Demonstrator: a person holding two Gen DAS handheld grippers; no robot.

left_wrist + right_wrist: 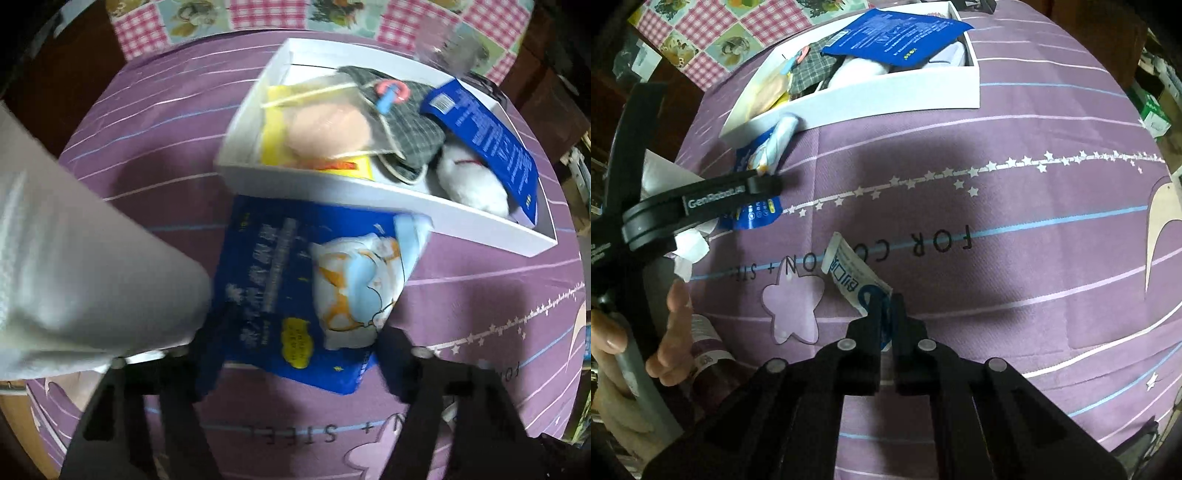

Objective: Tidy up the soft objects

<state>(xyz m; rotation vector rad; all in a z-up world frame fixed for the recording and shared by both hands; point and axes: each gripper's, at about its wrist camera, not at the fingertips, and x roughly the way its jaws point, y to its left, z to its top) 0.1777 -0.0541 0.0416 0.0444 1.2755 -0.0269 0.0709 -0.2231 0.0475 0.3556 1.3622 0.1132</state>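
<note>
— Purple cloth everywhere; where does the blue packet (295,266) sit?

— Flat on the cloth, just beside the near wall of the white box (369,192), outside it. Its long axis runs from that wall straight back toward the left gripper (299,350).

— And the fingers?

— Apart, one on each long edge of the packet's end farthest from the box. The view is blurred, so I cannot tell whether the pads actually press on it.

— So the left hand is the nearer one?

— Yes, by my reading. The box opening lies directly beyond the packet, so the move looks like a lift up and over that near wall.

— What about the right gripper (886,299)?

— Closed tight on the end of a small white tube (849,273), well apart from the box. The tube points from the fingers toward the box's left corner.

— Room inside?

— Tight. A second blue pack, a grey checked cloth and a white plush already fill it.
</note>
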